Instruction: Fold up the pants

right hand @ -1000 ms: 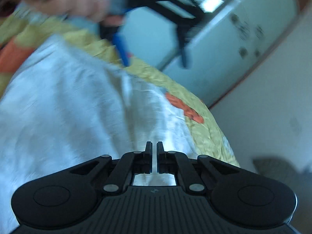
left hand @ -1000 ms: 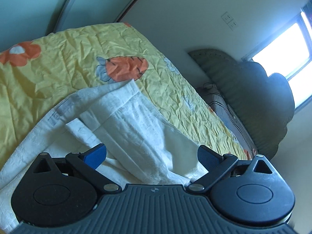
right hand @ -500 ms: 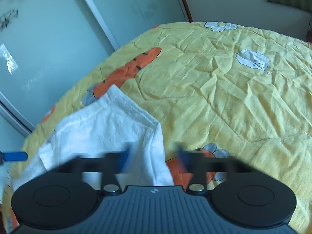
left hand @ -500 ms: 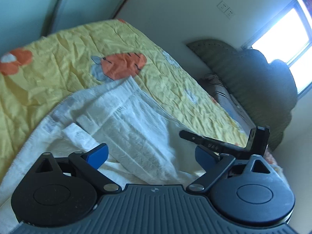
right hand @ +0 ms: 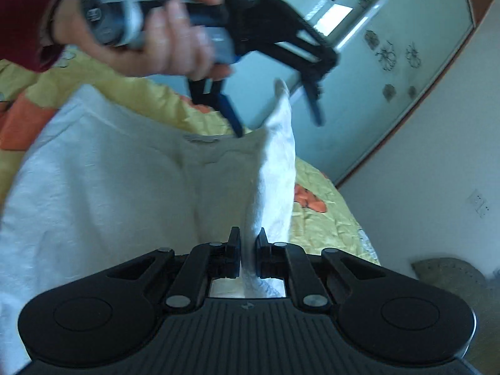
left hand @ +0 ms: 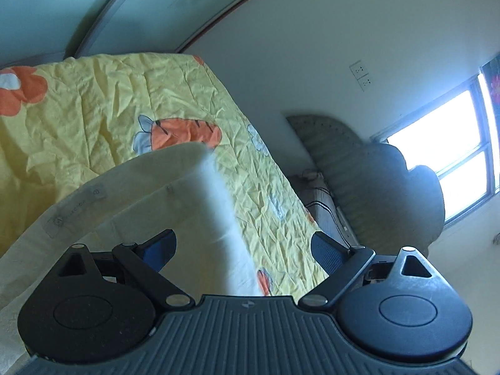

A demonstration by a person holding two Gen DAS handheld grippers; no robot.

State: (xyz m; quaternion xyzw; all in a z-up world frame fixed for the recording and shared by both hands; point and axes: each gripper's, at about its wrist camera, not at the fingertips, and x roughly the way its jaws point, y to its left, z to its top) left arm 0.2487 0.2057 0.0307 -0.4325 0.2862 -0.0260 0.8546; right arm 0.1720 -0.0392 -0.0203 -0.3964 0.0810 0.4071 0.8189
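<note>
Right tongs (right hand: 248,240) clenched on white pants (right hand: 103,193) edge, left tongs (left hand: 243,245) released above bedspread (left hand: 93,109).

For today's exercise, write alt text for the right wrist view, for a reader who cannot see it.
The right gripper is shut on a raised fold of white pants that lie on a yellow bedspread printed with orange carrots. Above, a hand in a dark red sleeve holds the left gripper, its jaws open over the fabric's far edge.
</note>
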